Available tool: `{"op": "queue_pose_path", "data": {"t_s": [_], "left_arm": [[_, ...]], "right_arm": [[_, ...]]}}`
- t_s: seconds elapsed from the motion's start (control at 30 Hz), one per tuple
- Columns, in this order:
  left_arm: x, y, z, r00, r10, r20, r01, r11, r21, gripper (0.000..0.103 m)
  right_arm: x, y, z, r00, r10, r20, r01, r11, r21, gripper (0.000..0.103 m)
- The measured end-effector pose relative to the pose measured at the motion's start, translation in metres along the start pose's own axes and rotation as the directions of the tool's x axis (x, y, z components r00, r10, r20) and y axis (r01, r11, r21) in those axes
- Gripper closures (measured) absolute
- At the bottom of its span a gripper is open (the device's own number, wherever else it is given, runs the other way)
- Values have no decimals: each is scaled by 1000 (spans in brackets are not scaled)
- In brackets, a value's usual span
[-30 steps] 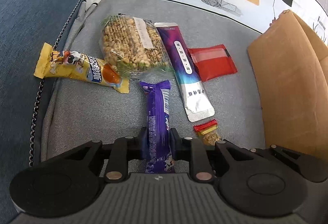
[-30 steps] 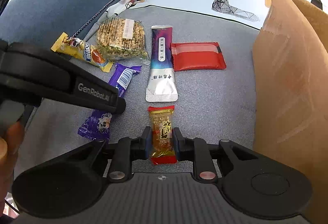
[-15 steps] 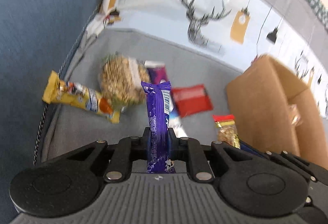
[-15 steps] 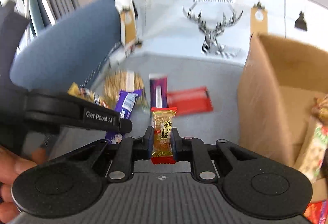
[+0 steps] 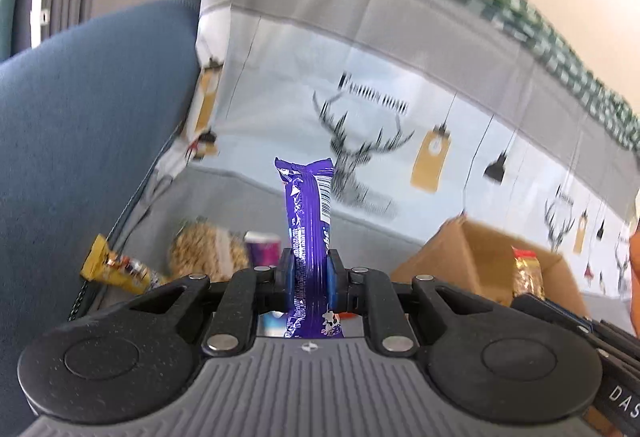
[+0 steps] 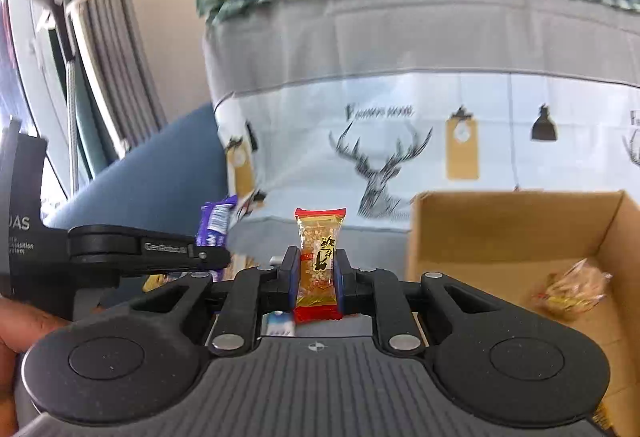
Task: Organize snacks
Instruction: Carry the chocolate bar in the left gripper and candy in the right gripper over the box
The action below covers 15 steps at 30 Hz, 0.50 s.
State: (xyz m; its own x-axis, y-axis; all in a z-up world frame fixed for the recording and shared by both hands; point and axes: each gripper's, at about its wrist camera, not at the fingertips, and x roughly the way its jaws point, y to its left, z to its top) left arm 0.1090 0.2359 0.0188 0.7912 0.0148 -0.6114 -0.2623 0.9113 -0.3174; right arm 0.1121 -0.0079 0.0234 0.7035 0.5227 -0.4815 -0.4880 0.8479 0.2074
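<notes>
Left wrist view: one soft blue cushion (image 5: 80, 141) fills the left of the frame, and a smooth printed cloth (image 5: 360, 85) with stag and lamp drawings spans the upper middle and right. One cardboard box (image 5: 472, 257), matte brown with a square open top, sits at lower right. The left gripper (image 5: 308, 273), hard black plastic with blue pads, is clamped on one glossy purple bar (image 5: 306, 221) that stands upright at centre frame. Low at left lie three blurred packets: one yellow wrapper (image 5: 116, 269), one clear bag of nuts (image 5: 204, 253) and one purple pouch (image 5: 262, 249).

Right wrist view: the same box (image 6: 504, 225) occupies the lower right, its flat floor bearing one crinkled clear bag (image 6: 576, 289). The right gripper (image 6: 316, 277) is clamped on one small candy (image 6: 319, 261), a shiny gold wrapper with red ends, upright at centre, left of the box. The purple bar's tip shows at mid-left, above the other gripper's arm.
</notes>
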Motion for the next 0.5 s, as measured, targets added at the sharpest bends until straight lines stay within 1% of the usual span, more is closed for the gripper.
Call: {"op": "queue_pose_path", "data": {"t_s": [0.17, 0.23, 0.33, 0.43, 0.5], "left_arm": [[-16, -29, -1, 995, -20, 99, 19, 1000, 14, 87], [-18, -45, -5, 992, -28, 123, 25, 999, 25, 87], [-19, -70, -15, 989, -57, 138, 51, 998, 45, 87], [-21, -99, -25, 981, -116, 155, 103, 991, 88, 87], [-25, -115, -30, 972, -176, 155, 155, 978, 138, 87]], "right_arm": [[-21, -31, 6, 997, -25, 67, 23, 999, 26, 85], [-27, -42, 7, 995, -38, 87, 35, 999, 34, 85], [-36, -61, 9, 991, -62, 115, 57, 997, 51, 85], [-42, -79, 10, 986, -98, 133, 90, 994, 70, 85], [-45, -91, 11, 983, -122, 139, 111, 990, 85, 85]]}}
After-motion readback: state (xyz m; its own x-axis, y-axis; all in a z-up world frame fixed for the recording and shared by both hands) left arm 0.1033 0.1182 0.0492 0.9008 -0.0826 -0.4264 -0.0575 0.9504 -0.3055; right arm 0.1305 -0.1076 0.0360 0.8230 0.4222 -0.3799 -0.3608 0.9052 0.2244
